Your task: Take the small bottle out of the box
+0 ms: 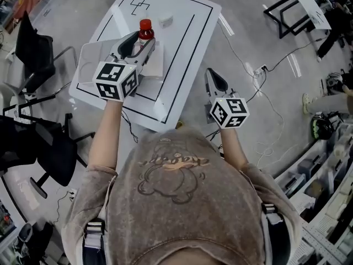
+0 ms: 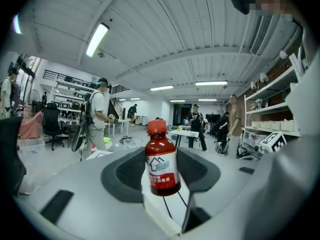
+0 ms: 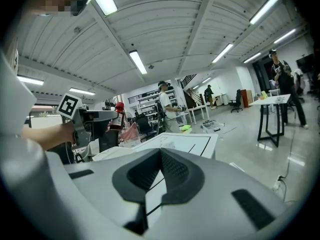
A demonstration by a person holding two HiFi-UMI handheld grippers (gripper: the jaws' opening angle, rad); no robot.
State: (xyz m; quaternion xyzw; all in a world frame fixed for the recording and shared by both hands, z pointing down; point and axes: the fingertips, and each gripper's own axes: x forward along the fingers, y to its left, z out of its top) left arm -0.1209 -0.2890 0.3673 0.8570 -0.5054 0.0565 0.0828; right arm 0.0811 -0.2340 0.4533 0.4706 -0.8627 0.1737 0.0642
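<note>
A small dark-red bottle (image 1: 145, 31) with a red cap stands upright between the jaws of my left gripper (image 1: 140, 42), which is shut on it and holds it in the air above the white table (image 1: 187, 43). In the left gripper view the bottle (image 2: 162, 170) with its white label sits between the black pads (image 2: 131, 174). Below and left of it on the table lies a clear plastic box (image 1: 88, 59). My right gripper (image 1: 213, 75) hovers off the table's right edge, jaws shut and empty. In the right gripper view its tips (image 3: 160, 151) meet, and the left gripper (image 3: 84, 120) with the bottle shows at left.
A small white object (image 1: 165, 21) lies near the table's far end. Black office chairs (image 1: 33, 54) stand to the left. Cables (image 1: 265, 70) run over the floor on the right, and another table (image 1: 300, 4) stands far right. Several people stand in the room (image 2: 97, 114).
</note>
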